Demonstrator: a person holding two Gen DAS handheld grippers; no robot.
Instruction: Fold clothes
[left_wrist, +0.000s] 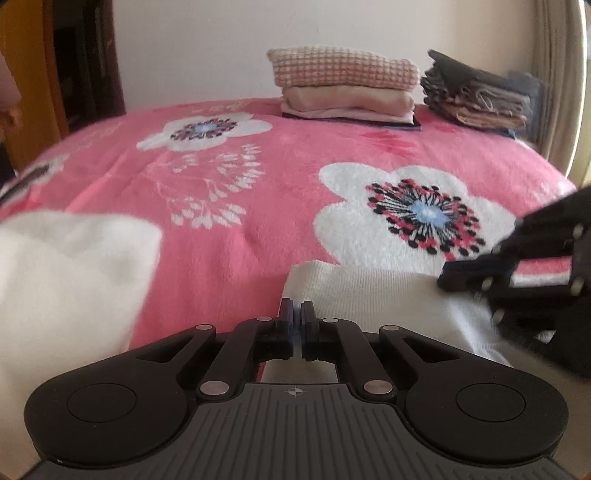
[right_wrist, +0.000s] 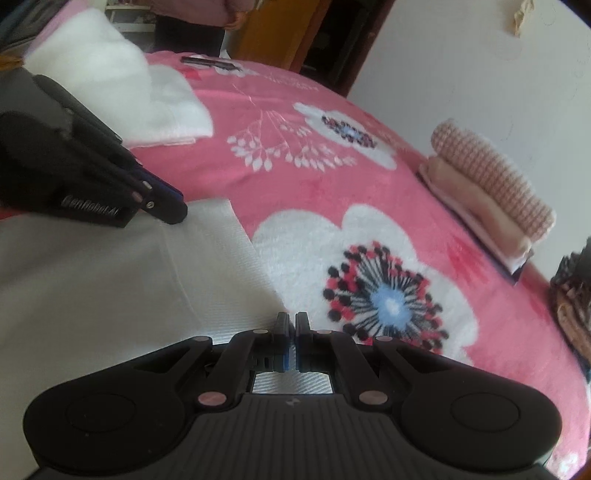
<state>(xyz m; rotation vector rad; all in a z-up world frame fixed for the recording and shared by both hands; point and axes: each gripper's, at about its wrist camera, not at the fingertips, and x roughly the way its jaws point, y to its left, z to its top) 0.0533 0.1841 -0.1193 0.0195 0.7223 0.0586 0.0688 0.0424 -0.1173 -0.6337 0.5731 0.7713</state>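
Observation:
A white knit garment (left_wrist: 373, 295) lies flat on the pink flowered blanket (left_wrist: 236, 236); it also shows in the right wrist view (right_wrist: 110, 280). My left gripper (left_wrist: 296, 306) is shut at the garment's far left corner; whether cloth is pinched between the fingers is not clear. It also shows from the side in the right wrist view (right_wrist: 177, 210). My right gripper (right_wrist: 291, 319) is shut at the garment's far right edge, and it shows blurred in the left wrist view (left_wrist: 448, 277). A white fluffy piece (left_wrist: 62, 273) lies to the left.
A stack of folded clothes (left_wrist: 343, 88) topped by a checked pink piece sits at the bed's far edge, with a darker stack (left_wrist: 480, 96) right of it. A dark flat object (right_wrist: 210, 62) lies at the far left. A wall stands behind the bed.

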